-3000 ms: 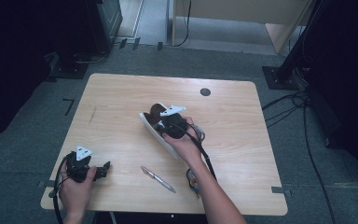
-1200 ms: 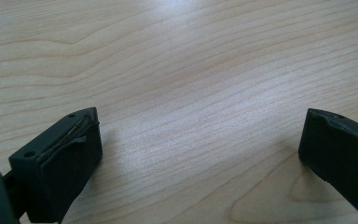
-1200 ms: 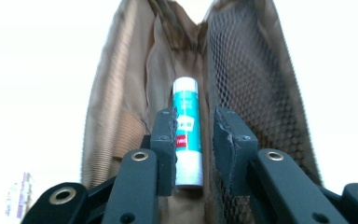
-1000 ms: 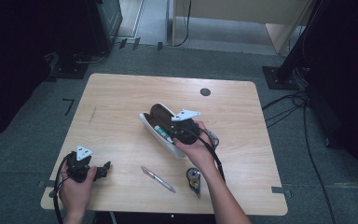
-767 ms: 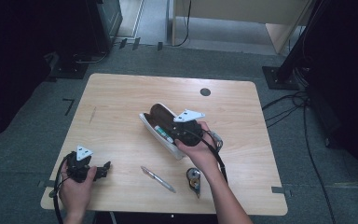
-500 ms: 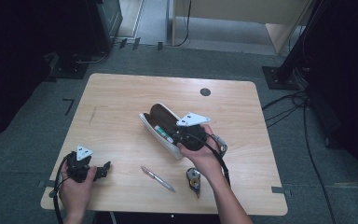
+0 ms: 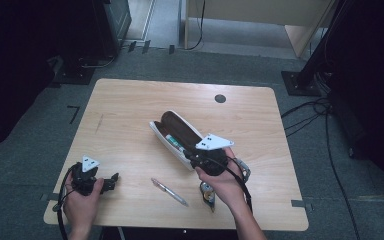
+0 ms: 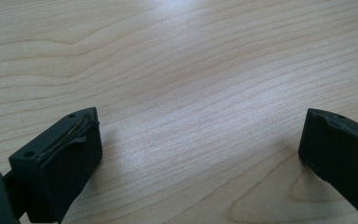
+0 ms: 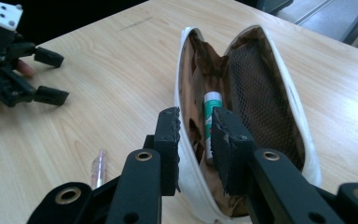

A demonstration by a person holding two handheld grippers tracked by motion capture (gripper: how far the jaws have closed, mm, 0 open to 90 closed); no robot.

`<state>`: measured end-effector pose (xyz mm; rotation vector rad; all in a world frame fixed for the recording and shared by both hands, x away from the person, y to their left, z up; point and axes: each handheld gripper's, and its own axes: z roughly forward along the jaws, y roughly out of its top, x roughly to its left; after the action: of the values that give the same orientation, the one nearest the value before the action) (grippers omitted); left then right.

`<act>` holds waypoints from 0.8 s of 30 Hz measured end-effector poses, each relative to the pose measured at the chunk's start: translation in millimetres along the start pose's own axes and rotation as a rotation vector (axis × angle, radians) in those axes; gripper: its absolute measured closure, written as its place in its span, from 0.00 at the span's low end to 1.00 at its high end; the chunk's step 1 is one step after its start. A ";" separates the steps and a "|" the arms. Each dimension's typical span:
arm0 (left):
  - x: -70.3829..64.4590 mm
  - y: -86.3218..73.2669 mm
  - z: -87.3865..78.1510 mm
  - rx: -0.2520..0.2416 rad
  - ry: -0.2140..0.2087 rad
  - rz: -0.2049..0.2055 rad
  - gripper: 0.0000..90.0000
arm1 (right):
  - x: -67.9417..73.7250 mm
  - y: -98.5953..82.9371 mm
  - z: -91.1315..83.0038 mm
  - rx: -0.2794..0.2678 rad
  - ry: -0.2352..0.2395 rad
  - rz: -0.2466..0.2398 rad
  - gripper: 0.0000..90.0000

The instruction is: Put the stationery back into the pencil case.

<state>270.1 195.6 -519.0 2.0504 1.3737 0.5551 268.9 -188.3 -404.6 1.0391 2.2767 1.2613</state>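
Observation:
A white pouch (image 7: 166,131) with brown lining lies open mid-table. Inside it rests a green-and-white tube (image 9: 210,122), beside the mesh pocket (image 9: 256,98). My right gripper (image 7: 190,156) hovers at the pouch's near end. In the right gripper view its jaws (image 9: 196,116) stand a little apart, the pouch's white near wall (image 9: 181,84) running between them without being pinched. My left gripper (image 7: 114,181) rests at the table's near left; its jaws (image 8: 200,130) are wide open over bare wood.
A pale pink pen (image 7: 169,191) lies near the front edge, between the hands. A small round item (image 7: 207,194) sits by the right wrist. A dark cable hole (image 7: 220,98) marks the far side. The left gripper (image 9: 46,77) also appears far off in the right gripper view.
My right gripper has drawn back along the pouch toward the near right, uncovering the small round item. The pouch, pen and left gripper have stayed put.

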 end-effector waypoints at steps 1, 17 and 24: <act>0.0 0.0 0.0 0.000 0.000 0.000 0.00 | 0.6 -1.9 -0.7 -0.003 0.003 -0.003 0.80; 0.0 0.0 -0.1 0.001 -0.002 0.003 0.00 | 17.5 -38.1 -5.4 -0.007 0.066 0.010 0.77; -0.1 0.0 -0.1 0.001 -0.002 0.003 0.00 | 36.7 -52.5 6.1 0.058 0.073 -0.025 0.31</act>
<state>270.0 195.6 -518.9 2.0536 1.3698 0.5541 224.9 -175.5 -449.7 0.9965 2.3861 1.2493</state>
